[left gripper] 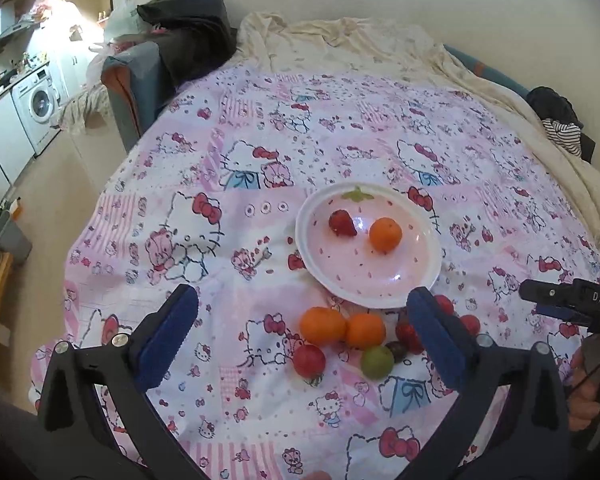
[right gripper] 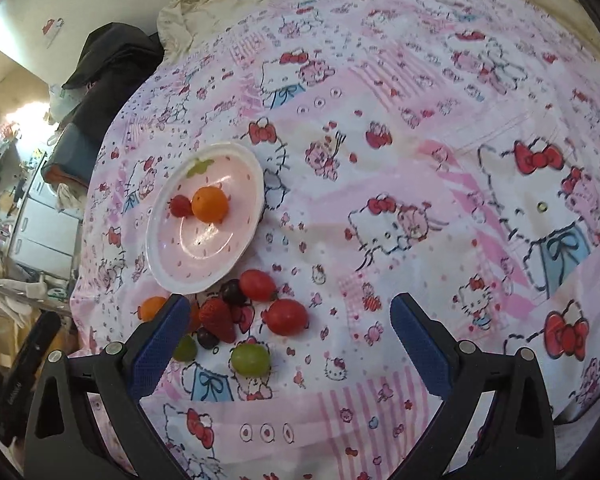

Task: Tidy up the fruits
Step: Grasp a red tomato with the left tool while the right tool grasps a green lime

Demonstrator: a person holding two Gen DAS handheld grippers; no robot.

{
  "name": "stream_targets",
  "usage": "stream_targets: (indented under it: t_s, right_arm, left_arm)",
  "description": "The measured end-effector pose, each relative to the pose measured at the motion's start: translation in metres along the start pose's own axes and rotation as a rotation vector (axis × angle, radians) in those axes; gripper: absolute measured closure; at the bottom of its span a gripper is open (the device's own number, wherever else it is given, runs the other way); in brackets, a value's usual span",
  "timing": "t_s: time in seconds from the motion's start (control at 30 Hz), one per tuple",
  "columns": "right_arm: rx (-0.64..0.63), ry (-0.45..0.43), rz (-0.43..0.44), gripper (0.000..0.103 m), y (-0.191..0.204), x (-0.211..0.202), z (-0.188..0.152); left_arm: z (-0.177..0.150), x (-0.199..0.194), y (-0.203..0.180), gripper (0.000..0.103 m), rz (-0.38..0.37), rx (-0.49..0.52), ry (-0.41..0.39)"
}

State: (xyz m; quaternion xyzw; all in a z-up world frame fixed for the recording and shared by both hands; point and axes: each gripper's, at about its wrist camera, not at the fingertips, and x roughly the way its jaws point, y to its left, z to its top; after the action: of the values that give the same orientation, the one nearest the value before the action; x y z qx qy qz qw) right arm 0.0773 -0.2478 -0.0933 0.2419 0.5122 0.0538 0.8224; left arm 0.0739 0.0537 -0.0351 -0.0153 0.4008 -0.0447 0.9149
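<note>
A white-rimmed pink plate lies on the patterned bedspread and holds a strawberry and an orange. Just in front of it is a loose pile: two oranges, a red round fruit, a green grape and another strawberry. My left gripper hangs open above this pile, with nothing between its pads. In the right wrist view the plate is at the left, and my right gripper is open over red fruits, a strawberry and green grapes.
A pink cartoon-cat bedspread covers the bed, with a cream sheet behind it. Dark clothing is heaped at the back left, and striped clothing at the right edge. A washing machine stands far left. A hand shows at the right.
</note>
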Motion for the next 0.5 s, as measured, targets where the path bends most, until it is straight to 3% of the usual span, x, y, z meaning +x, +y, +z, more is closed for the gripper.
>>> stream_targets:
  t_s: [0.07, 0.2, 0.33, 0.43, 0.5]
  right_arm:
    - [0.005, 0.045, 0.025, 0.003, 0.001, 0.007, -0.001]
    - [-0.017, 0.177, 0.068, 0.026, 0.008, 0.031, -0.010]
    - [-0.077, 0.303, 0.085, 0.040, 0.025, 0.058, -0.024]
    - [-0.150, 0.342, 0.049, 0.044, 0.042, 0.075, -0.033]
    - [-0.204, 0.348, -0.022, 0.053, 0.050, 0.084, -0.038]
  left_arm:
    - [0.000, 0.004, 0.000, 0.000, 0.000, -0.006, 0.024]
    - [-0.002, 0.017, 0.005, 0.000, 0.007, -0.041, 0.105]
    - [-0.002, 0.025, 0.015, 0.000, 0.006, -0.092, 0.145]
    - [-0.002, 0.028, 0.021, 0.000, 0.014, -0.115, 0.162]
    - [-0.003, 0.032, 0.025, 0.000, 0.024, -0.127, 0.177]
